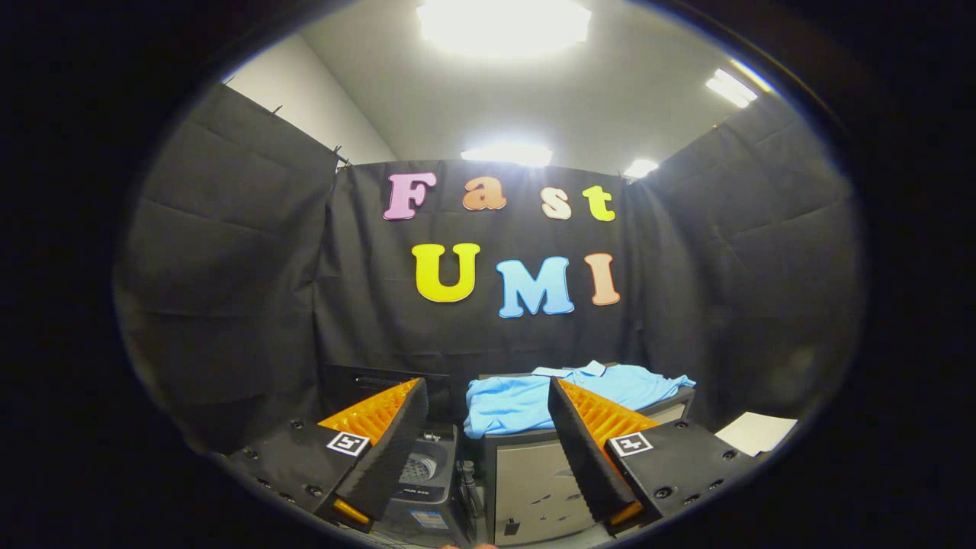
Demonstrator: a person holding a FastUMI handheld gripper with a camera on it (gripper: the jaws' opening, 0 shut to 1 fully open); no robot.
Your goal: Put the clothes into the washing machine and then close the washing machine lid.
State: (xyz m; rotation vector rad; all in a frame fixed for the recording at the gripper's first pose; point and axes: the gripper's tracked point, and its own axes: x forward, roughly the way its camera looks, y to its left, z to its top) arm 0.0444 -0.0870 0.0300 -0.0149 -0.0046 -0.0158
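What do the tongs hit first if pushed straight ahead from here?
Probably the folded light-blue polo shirt on the grey cabinet, dead ahead between the open tongs. Depth is unclear; the small washing machine sits lower, left.

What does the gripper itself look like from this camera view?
The gripper has two wedge-shaped fingers with ribbed inner faces. Each sits on a flat dark block with round screw heads, and each block bears a small square black-and-white marker.

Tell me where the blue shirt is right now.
The blue shirt lies folded on the grey cabinet, just beyond the open tool, right of the washing machine.
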